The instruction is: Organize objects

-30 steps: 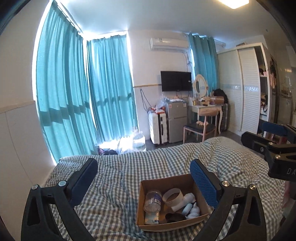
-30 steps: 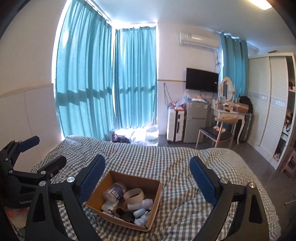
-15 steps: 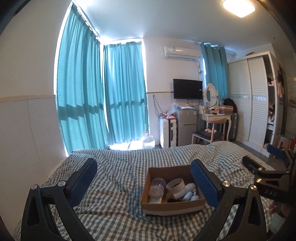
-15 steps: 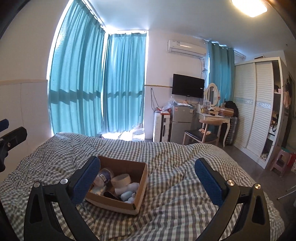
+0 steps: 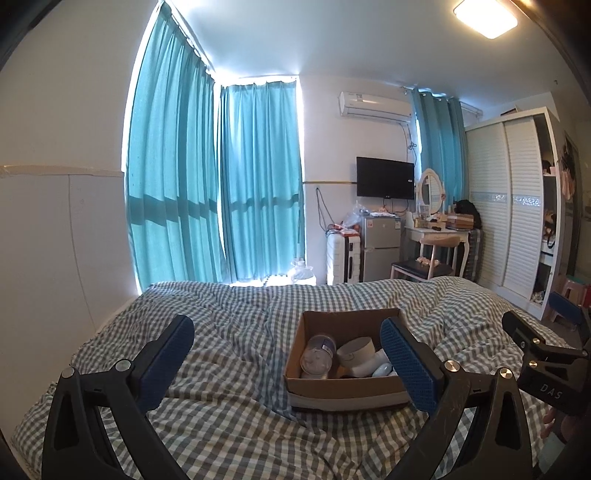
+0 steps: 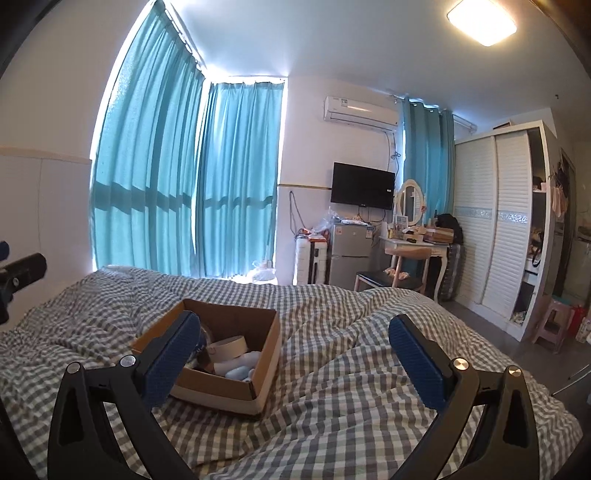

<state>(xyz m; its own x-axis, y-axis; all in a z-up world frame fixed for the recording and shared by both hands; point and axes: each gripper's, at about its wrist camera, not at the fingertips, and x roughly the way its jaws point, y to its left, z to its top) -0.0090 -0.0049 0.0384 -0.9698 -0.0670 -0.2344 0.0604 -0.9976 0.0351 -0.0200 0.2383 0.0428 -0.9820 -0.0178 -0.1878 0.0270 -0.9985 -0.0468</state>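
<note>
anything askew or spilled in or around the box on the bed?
Nothing spilled. The cardboard box sits upright on the rumpled checked duvet; inside it, the clear plastic bottle lies tipped on its side against the tape roll, loosely piled. Left gripper and right gripper are both open, holding nothing.

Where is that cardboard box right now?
The box sits on the checked bed, low and right of centre in the left view, low and left in the right view, with a bottle inside.

Bright daylight glowing through teal curtains (image 5: pixel 218 177), ceiling lamp (image 6: pixel 482 23) glaring, strong fisheye bending, dark vignetted corners
</note>
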